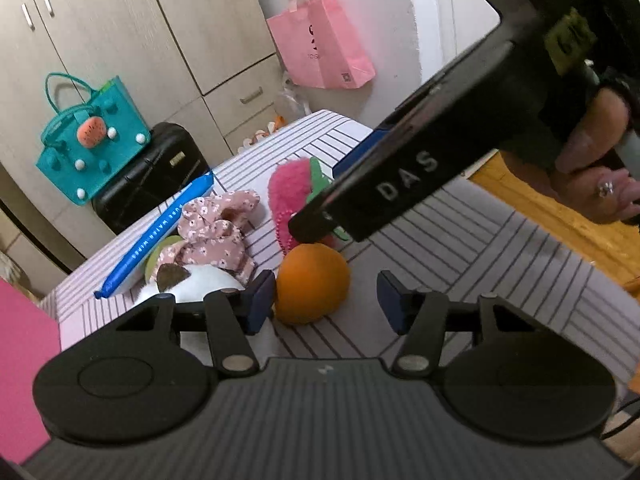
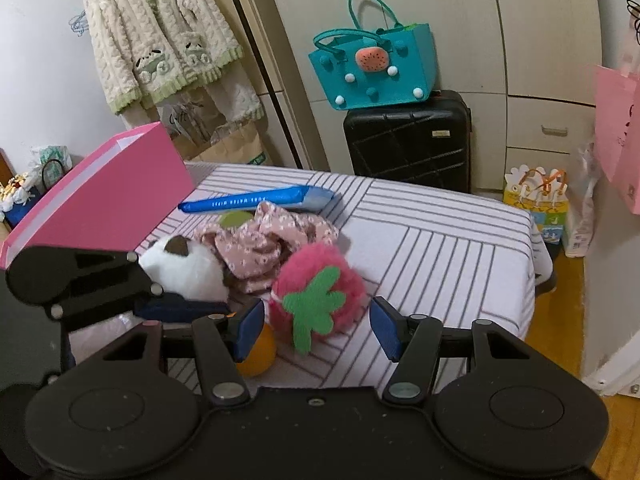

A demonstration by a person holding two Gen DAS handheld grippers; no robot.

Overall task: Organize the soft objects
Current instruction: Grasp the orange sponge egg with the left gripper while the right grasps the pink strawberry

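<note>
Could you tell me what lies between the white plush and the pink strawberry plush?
The right wrist view shows crumpled pink floral fabric between the white plush and strawberry plush.

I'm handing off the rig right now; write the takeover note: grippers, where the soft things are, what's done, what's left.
Left gripper: open, empty, low over the striped bed, orange ball just ahead between its fingers.
Right gripper: open, empty, facing the strawberry plush.
On the bed, in a loose pile: white plush, floral pink cloth, wipes pack.
Pink box stands at the bed's left edge; its inside is not visible.
Done: nothing evidently sorted.
Left: everything still to be picked up and placed.
</note>
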